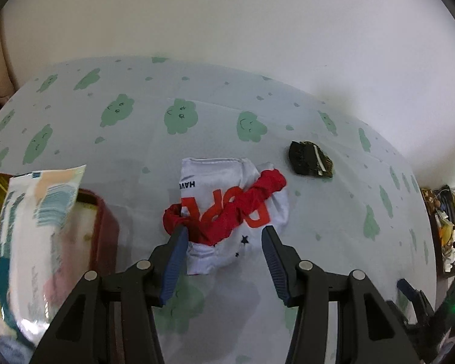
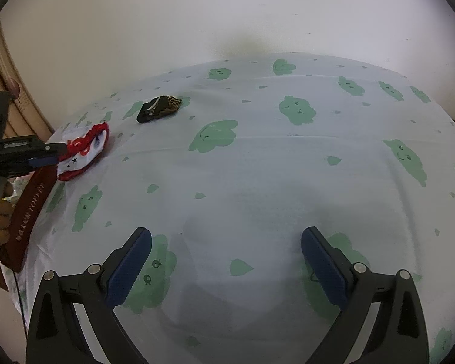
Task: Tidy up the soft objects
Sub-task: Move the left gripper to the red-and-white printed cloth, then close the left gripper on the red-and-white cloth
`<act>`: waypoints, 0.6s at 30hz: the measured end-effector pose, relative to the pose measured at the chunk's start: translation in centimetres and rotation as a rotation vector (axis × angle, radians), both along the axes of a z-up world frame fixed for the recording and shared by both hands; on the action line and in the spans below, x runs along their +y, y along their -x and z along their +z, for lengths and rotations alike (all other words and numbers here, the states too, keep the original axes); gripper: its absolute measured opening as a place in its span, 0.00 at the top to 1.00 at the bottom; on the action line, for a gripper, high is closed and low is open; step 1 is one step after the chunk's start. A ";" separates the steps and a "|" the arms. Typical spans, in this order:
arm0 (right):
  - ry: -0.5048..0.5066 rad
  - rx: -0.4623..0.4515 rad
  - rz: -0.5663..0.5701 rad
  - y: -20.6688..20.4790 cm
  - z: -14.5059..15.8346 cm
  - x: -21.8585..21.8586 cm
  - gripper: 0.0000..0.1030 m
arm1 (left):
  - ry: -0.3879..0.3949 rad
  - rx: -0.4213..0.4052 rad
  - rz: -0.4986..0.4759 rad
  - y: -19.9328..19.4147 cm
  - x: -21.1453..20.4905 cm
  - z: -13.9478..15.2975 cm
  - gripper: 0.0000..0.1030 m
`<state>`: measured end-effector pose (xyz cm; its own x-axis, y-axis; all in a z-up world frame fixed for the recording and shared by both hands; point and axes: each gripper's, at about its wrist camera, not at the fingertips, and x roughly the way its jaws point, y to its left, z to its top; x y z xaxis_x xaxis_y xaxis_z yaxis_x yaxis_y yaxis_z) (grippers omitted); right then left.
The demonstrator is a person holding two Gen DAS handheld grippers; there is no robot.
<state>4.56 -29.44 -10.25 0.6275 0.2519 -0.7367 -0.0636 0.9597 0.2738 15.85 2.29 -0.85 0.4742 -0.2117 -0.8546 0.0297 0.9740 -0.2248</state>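
On the cloud-print tablecloth, beside the red box, the white-and-red garment lies bunched between the spread, empty fingers of the left gripper. The bulk should be pinched, not the red band; contact seems absent. The right gripper hangs released. The dark folded cloth lies apart.

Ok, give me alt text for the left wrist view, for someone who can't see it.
The open left gripper straddles a white cloth bag with red print and a red drawstring on a cloud-patterned tablecloth. A small dark folded cloth lies beyond it to the right; a dark red box stuffed with packets sits at left.
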 end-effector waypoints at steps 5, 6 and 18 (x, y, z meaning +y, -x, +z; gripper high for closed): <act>-0.006 0.002 0.006 -0.1 0.0 0.0 0.03 | -0.045 0.008 -0.027 -1.0 -1.3 -1.3 0.50; -0.006 0.002 0.006 -0.1 0.0 0.0 0.03 | -0.047 0.006 -0.034 -1.1 -1.6 -1.5 0.50; -0.006 0.002 0.006 -0.1 0.0 0.0 0.03 | -0.052 -0.021 0.094 -2.1 -0.8 -2.0 0.50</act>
